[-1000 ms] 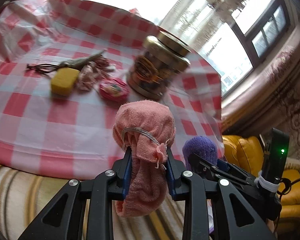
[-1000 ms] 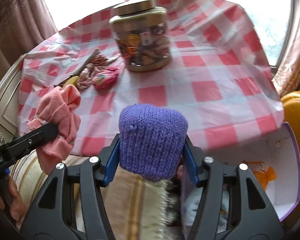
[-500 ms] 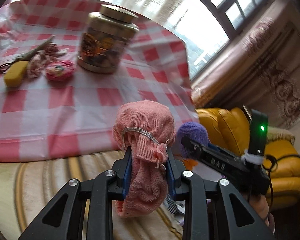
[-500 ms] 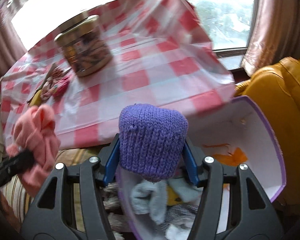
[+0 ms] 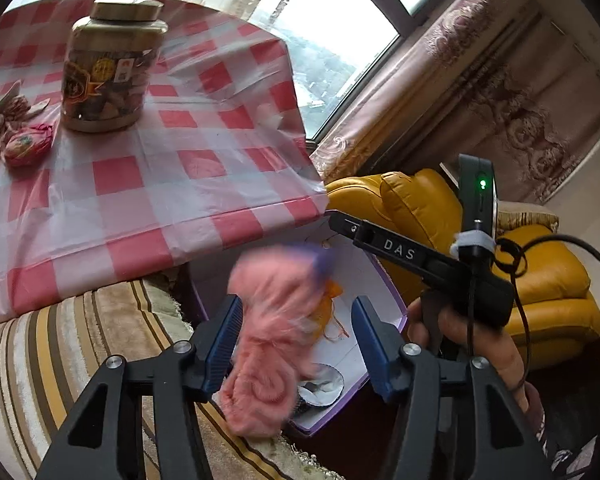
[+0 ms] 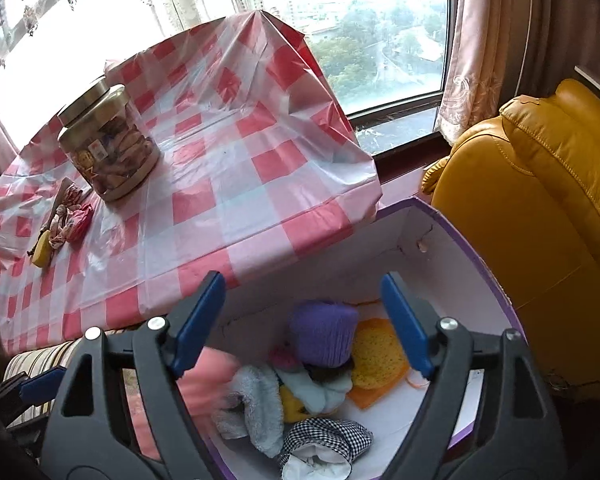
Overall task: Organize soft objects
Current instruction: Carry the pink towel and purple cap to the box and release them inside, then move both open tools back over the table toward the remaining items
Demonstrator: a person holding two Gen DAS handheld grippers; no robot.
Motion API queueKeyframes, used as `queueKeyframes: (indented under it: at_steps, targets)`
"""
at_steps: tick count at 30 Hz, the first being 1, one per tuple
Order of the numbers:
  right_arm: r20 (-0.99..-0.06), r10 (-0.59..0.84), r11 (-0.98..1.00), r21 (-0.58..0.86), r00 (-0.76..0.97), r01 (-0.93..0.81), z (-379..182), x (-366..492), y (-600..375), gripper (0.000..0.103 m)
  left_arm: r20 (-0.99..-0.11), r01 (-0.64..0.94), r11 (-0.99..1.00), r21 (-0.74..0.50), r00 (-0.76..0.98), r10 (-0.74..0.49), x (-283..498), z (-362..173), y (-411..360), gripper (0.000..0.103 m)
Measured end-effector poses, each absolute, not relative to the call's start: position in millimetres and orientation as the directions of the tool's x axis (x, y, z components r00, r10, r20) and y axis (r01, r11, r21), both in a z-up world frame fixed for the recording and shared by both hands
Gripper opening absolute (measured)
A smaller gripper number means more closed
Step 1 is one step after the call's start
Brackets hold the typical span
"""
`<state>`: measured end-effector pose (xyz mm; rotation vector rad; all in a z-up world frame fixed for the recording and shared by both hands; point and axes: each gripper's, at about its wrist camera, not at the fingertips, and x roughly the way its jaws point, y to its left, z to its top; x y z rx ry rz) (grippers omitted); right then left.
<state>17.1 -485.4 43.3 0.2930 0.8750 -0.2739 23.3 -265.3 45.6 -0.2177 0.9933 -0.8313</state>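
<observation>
Left gripper (image 5: pixel 296 344) just spread, pink cloth (image 5: pixel 268 332) blurred between the pads, loose, over the box (image 5: pixel 384 280) edge. Right gripper (image 6: pixel 304 320) just spread wide, empty; purple hat (image 6: pixel 324 336) in box on other cloths, beside checked table (image 6: pixel 228 184).

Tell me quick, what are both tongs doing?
Left tongs: just opened, pink cloth dropping free between them.
Right tongs: just opened, empty; purple knit hat lies in the box.

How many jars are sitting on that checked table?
1. The gold-lidded jar stands upright on the checked tablecloth, right of a pink wrapped bundle. The table's left end is cut off, so another may be hidden.
</observation>
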Motion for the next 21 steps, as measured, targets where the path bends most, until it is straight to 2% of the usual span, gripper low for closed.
queueKeyframes:
  at_steps: [11,21]
  targets:
    - [-0.795,-0.094,0.955,0.098,0.6,0.28,41,28,-454,0.082,-0.657,0.496,0.725,-0.479,0.346,-0.67,32,49,-244,0.058]
    - [-0.815,-0.006,0.973,0.128,0.579,0.191,35,41,-413,0.082,-0.654,0.415,0.783,-0.463,0.436,-0.618,54,49,-203,0.058]
